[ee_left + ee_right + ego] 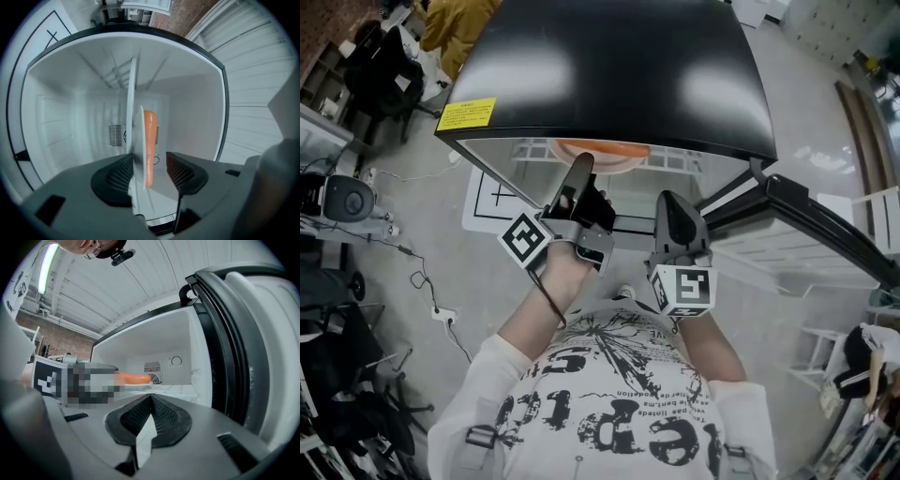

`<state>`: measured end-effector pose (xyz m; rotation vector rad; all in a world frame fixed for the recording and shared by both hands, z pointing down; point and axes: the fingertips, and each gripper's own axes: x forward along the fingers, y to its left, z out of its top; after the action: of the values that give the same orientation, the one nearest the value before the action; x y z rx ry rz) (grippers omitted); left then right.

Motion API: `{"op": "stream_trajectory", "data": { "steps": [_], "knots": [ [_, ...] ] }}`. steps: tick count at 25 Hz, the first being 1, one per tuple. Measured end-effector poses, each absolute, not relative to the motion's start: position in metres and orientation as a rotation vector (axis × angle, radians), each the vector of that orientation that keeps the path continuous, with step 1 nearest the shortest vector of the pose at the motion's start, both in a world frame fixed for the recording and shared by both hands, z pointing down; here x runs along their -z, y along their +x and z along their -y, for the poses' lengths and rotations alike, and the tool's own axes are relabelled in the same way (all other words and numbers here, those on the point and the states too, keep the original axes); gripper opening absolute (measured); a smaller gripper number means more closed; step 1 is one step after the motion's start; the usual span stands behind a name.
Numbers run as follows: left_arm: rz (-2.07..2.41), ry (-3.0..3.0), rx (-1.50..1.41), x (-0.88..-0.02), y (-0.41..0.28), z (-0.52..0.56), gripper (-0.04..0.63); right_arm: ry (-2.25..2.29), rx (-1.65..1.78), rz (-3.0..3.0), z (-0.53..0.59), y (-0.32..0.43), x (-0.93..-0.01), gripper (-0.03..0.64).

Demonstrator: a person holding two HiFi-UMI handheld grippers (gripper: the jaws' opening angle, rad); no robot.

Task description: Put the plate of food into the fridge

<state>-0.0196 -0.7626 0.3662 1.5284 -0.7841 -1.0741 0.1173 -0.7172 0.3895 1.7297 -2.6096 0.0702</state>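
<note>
**Plate on the shelf, rim between open jaws: snag risk on pull-out**

Left gripper [150, 165] has its jaws apart around the rim of the plate [140, 131], not clamping it. The plate lies on the fridge [609, 75] shelf [131, 89] with the orange food [149, 140] on top. Right gripper [149, 399] is closed on nothing, beside the open door [234, 343]. If we back out tilted, a pad likely catches the rim and drags the plate forward, and the food may roll off. We can't tell how deep the plate sits, so the door may hit it.
</note>
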Motion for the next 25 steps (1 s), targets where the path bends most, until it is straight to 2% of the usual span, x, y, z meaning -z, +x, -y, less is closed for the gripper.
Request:
{"op": "stream_trajectory", "data": {
  "steps": [7, 15, 20, 22, 24, 25],
  "knots": [
    [0.840, 1.603, 1.089, -0.358, -0.024, 0.757, 0.372, 1.760, -0.041, 2.593, 0.708, 0.119, -0.387, 0.002],
    [0.878, 1.669, 1.051, -0.363, -0.037, 0.735, 0.373, 1.779, -0.055, 2.604, 0.696, 0.114, -0.385, 0.002],
    [0.962, 1.788, 0.956, -0.363, -0.041, 0.718, 0.227, 1.777, -0.058, 2.604, 0.686, 0.107, -0.387, 0.002],
    [0.967, 1.804, 0.902, -0.369, -0.040, 0.710, 0.152, 1.776, -0.054, 2.604, 0.681, 0.103, -0.386, 0.002],
    [0.994, 1.845, 0.822, -0.376, -0.038, 0.701, 0.015, 1.773, -0.047, 2.605, 0.676, 0.100, -0.385, 0.000],
    [1.012, 1.873, 0.785, -0.379, -0.039, 0.697, 0.008, 1.771, -0.045, 2.606, 0.674, 0.098, -0.384, 0.002]
  ]
}}
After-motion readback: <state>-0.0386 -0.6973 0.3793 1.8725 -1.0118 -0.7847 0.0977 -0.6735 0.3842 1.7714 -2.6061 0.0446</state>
